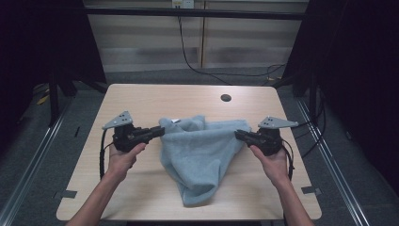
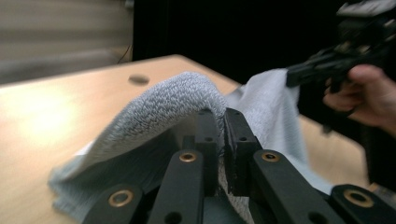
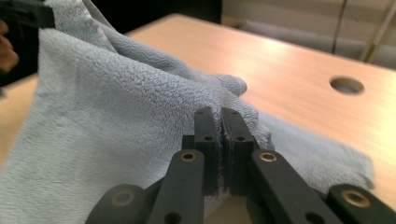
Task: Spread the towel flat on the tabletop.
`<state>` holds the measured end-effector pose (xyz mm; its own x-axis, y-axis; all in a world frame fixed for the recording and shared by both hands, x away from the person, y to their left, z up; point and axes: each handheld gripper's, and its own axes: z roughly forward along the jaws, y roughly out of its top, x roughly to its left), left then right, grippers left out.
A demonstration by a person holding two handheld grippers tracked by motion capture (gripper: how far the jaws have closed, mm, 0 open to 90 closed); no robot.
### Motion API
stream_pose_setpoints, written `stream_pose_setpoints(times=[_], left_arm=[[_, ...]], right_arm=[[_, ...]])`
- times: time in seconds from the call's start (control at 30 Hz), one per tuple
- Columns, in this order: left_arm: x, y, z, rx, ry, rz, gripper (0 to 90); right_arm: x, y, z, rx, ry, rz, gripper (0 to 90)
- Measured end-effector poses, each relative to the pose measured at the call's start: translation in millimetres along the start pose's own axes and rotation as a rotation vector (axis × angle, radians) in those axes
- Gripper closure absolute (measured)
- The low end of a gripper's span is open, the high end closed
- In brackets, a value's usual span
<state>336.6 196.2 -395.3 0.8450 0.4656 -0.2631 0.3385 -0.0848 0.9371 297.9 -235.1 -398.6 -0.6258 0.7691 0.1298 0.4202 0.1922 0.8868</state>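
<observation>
At the far edge of the wooden bench (image 1: 141, 99), right of centre, a round cable hole (image 1: 226, 98) is the sole other feature, well apart from the towel. A light blue terry towel (image 1: 202, 150) hangs mid-bench, its low end resting near. Left tool (image 1: 157, 132) and right tool (image 1: 240, 135) are each clamped on an upper corner.
</observation>
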Motion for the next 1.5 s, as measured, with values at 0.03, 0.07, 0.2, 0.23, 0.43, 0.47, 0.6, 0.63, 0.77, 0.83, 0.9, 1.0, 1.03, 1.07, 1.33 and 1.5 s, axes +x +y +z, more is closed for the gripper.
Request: stream_pose_setpoints(times=[0.03, 0.07, 0.2, 0.23, 0.43, 0.47, 0.6, 0.63, 0.77, 0.83, 0.9, 1.0, 1.03, 1.07, 1.33, 1.5], left_arm=[[-7.6, 0.6, -8.9, -0.007, -0.009, 0.011, 85.5], [-7.6, 0.6, -8.9, -0.007, -0.009, 0.011, 85.5], [-24.2, -35.2, -26.5, 0.103, -0.011, 0.021, 84.6], [-25.8, -45.1, -28.1, 0.129, -0.02, 0.003, 84.2], [-28.8, -71.7, -33.8, 0.225, -0.067, -0.018, 74.7], [-28.8, -71.7, -33.8, 0.225, -0.067, -0.018, 72.2], [-18.5, -54.9, -42.8, 0.142, -0.054, -0.033, 66.3], [-15.6, -49.5, -43.1, 0.124, -0.048, -0.033, 65.0], [-1.3, -34.4, -25.1, 0.129, -0.013, -0.033, 59.7], [5.4, -33.7, -5.8, 0.161, 0.014, -0.028, 57.9], [12.7, -35.8, 18.5, 0.209, 0.047, -0.021, 46.2], [25.4, -41.5, 59.1, 0.301, 0.118, 0.006, 39.3], [27.8, -42.2, 66.3, 0.314, 0.111, -0.001, 35.4], [30.5, -43.5, 74.9, 0.323, 0.096, -0.016, 35.4], [28.6, -78.4, 101.4, 0.453, 0.157, -0.002, 60.2], [33.3, -74.0, 79.3, 0.397, 0.126, -0.04, 82.6]], right_arm=[[6.4, 4.1, -5.1, -0.024, 0.019, -0.005, 86.2], [6.4, 4.1, -5.1, -0.024, 0.019, -0.005, 86.2], [24.9, -18.7, -7.4, 0.015, 0.075, -0.029, 85.5], [28.3, -27.8, -6.0, 0.038, 0.086, -0.025, 85.3], [38.6, -75.6, 1.1, 0.172, 0.127, -0.01, 73.8], [38.6, -75.6, 1.1, 0.172, 0.127, -0.01, 73.8], [25.4, -57.4, -12.1, 0.065, 0.148, 0.025, 61.6], [23.5, -51.8, -13.6, 0.053, 0.151, 0.007, 60.9], [9.5, -40.7, 1.7, 0.067, 0.12, 0.031, 55.2], [5.2, -41.2, 9.7, 0.081, 0.106, 0.042, 53.7], [-6.4, -45.6, 39.0, 0.154, 0.076, 0.043, 45.9], [-14.0, -48.7, 58.9, 0.185, 0.074, 0.058, 42.3], [-18.8, -50.1, 75.8, 0.215, 0.08, 0.062, 43.2], [-18.8, -50.1, 75.8, 0.215, 0.08, 0.062, 43.2], [-21.9, -51.8, 116.4, 0.292, 0.075, 0.064, 29.3], [-18.6, -57.4, 122.3, 0.3, 0.051, 0.035, 24.2]])
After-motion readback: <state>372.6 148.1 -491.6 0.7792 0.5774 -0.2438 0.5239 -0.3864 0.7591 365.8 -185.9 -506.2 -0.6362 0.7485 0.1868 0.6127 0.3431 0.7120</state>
